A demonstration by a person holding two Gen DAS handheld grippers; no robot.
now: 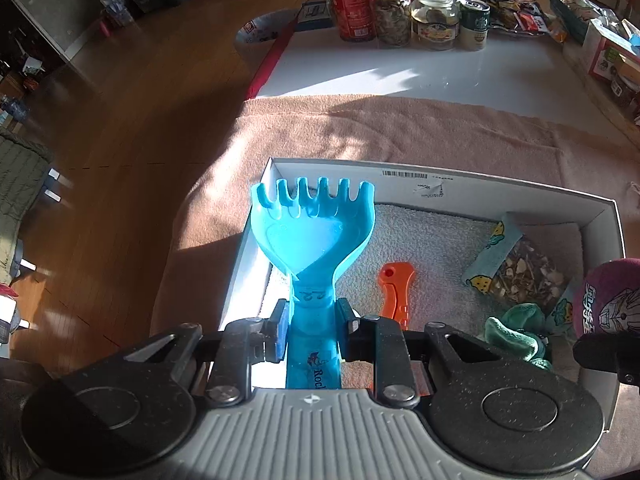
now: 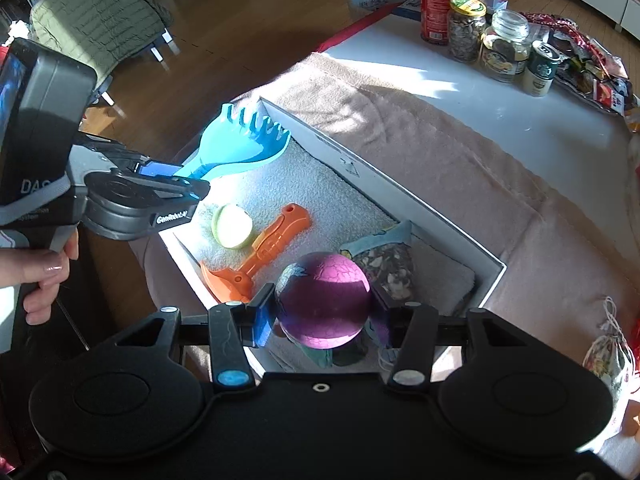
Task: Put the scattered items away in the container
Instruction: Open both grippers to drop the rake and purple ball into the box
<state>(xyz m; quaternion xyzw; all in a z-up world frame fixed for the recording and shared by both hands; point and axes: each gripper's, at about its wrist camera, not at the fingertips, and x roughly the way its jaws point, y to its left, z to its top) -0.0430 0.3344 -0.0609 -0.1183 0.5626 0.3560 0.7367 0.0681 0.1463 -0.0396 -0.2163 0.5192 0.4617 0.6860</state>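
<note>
My left gripper (image 1: pixel 312 330) is shut on the handle of a blue toy rake (image 1: pixel 314 236) and holds it above the left end of a white box (image 1: pixel 500 188). The rake (image 2: pixel 244 146) and left gripper (image 2: pixel 176 182) also show in the right wrist view. My right gripper (image 2: pixel 324 318) is shut on a purple ball (image 2: pixel 324 304) above the box's (image 2: pixel 384 188) near right part. The ball (image 1: pixel 608 300) shows at the left view's right edge. In the box lie an orange toy axe (image 2: pixel 260 252), a pale green ball (image 2: pixel 232 226), a snack packet (image 2: pixel 384 264) and a green plush (image 1: pixel 516 336).
The box stands on a pink towel (image 1: pixel 400 128) over a white table (image 1: pixel 400 68). Jars and cans (image 1: pixel 400 8) stand at the table's far edge, with snack bags (image 1: pixel 504 4) beside them. A small drawstring pouch (image 2: pixel 608 360) lies on the towel at right. Wooden floor (image 1: pixel 120 120) is to the left.
</note>
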